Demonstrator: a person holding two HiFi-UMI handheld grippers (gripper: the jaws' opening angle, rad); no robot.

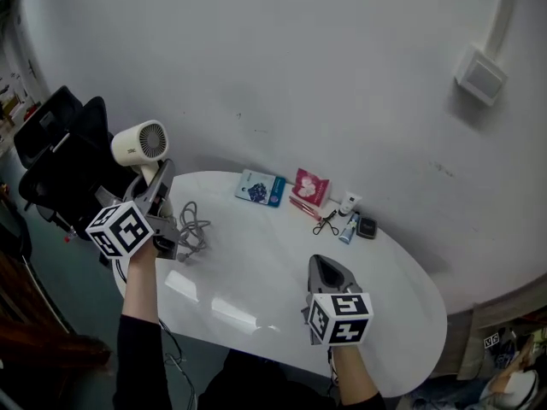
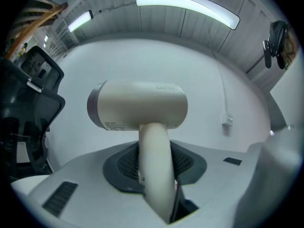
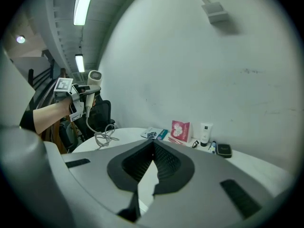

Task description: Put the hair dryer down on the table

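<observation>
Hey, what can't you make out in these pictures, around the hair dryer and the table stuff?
- Hair dryer handle's lower end: left gripper view, buried between the jaws.
- Cord's plug end: head view, lost in the coil beside the left gripper.
- Print on the pink packet and tube: head and right gripper views, too small.

We see a white oval table (image 1: 256,272). A coiled cord (image 1: 192,225) lies near its left edge. Along the back lie a blue packet (image 1: 260,187), a pink packet (image 1: 311,186) and a dark case (image 1: 367,227).
</observation>
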